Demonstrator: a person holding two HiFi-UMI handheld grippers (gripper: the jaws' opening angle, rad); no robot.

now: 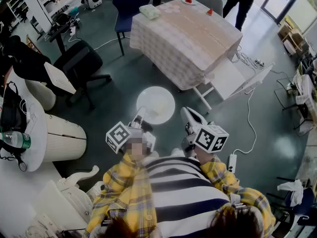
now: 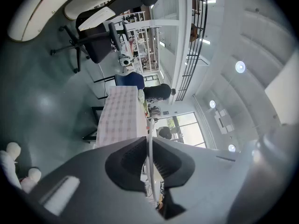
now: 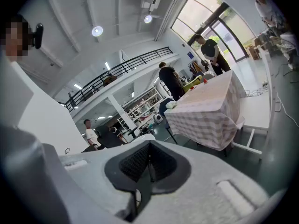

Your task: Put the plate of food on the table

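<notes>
Left claw [image 2: 148,148] is pressed together on the thin white rim of the plate [image 1: 155,104], which shows as a pale edge caught between its dark pads. The right claw [image 3: 149,157] is pressed together too. Only a thin dark line shows between its pads, and from the head view its tip sits just beside the plate's right edge, so I cannot tell whether it holds the rim at all.

The plate hangs level over the bare floor in front of the person, well short of the table [image 1: 218,43] with the checked cloth. What lies on it is too pale to make out.

The main risk, as I judge it, is the grip. A rim pinched at one side lets the plate swing or dip on the way, and the food would slide off. A white cable [image 1: 249,115] and a power strip [image 1: 232,161] lie on the floor to the right, and a low white board [image 1: 230,78] leans by the table's near right corner. Any of them could catch a foot.

By count there are two claws, one plate in hand and one table. Along the tabletop's far edge are two red bits [image 1: 188,0] [image 1: 209,12], and at its far left corner one pale bundle [image 1: 149,11].
</notes>
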